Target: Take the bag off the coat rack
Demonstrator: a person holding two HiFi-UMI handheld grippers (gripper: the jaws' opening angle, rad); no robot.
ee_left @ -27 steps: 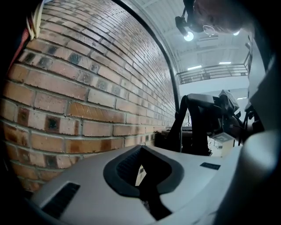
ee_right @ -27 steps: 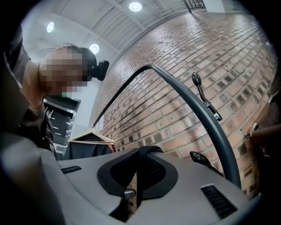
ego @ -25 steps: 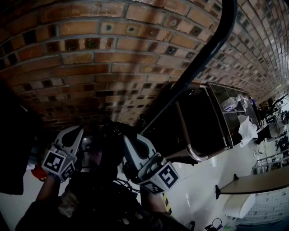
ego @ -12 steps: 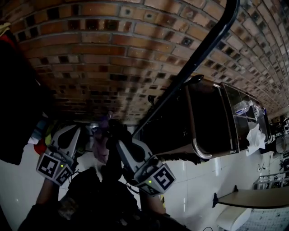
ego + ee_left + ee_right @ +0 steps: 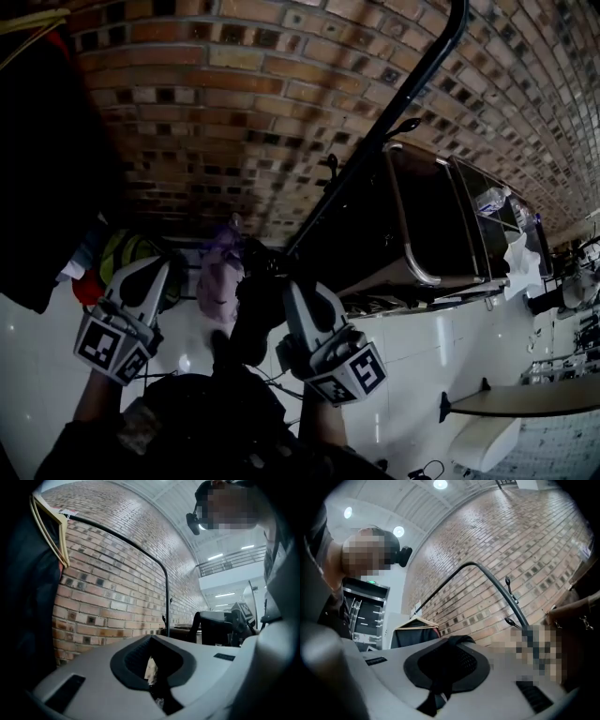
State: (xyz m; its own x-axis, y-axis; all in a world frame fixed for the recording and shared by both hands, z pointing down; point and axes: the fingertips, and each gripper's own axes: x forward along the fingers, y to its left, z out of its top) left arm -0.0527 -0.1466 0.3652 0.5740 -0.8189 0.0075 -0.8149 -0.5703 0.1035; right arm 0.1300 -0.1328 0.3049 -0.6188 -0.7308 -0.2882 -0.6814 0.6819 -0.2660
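Bag (image 5: pixel 251 323) hangs pinched in right hand-held gripper (image 5: pixel 287 289); left hand-held gripper (image 5: pixel 157 272) pressed together.

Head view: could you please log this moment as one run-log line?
right tool: shut on black fabric strap | left tool: shut | black tubular metal coat rack: ahead of both tools

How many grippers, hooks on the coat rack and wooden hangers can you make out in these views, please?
Grippers: 2, left gripper and right gripper
Hooks on the coat rack: 2
Wooden hangers: 1 clearly seen
Total: 5
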